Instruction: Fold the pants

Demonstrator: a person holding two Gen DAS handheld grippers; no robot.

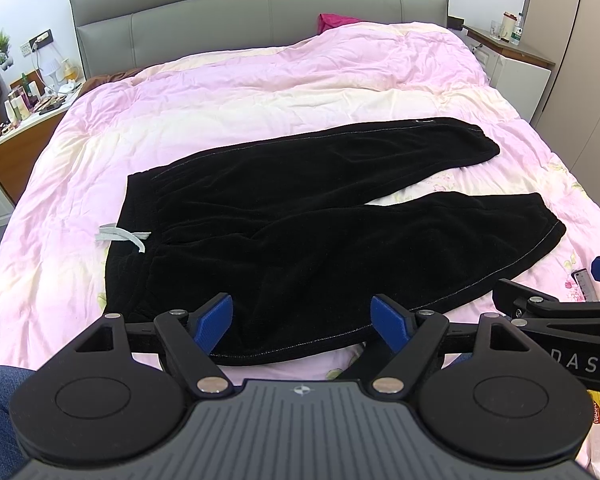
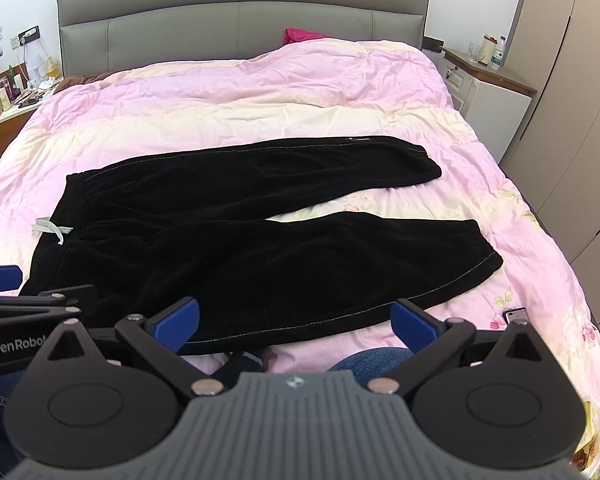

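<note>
Black pants [image 1: 300, 220] lie flat on the pink quilt [image 1: 260, 92], waistband to the left with a grey drawstring [image 1: 120, 235], both legs spread to the right. They also show in the right wrist view [image 2: 240, 240]. My left gripper [image 1: 302, 322] is open and empty, hovering over the near edge of the near leg. My right gripper [image 2: 296, 324] is open and empty over the same near edge, further right. Each gripper shows at the edge of the other's view.
A grey headboard [image 1: 260, 12] stands at the back. Cluttered nightstands stand at left [image 1: 28, 108] and right [image 1: 508, 48]. A phone [image 2: 516, 314] lies on the quilt near the right gripper. A magenta cloth [image 1: 336, 20] lies by the headboard.
</note>
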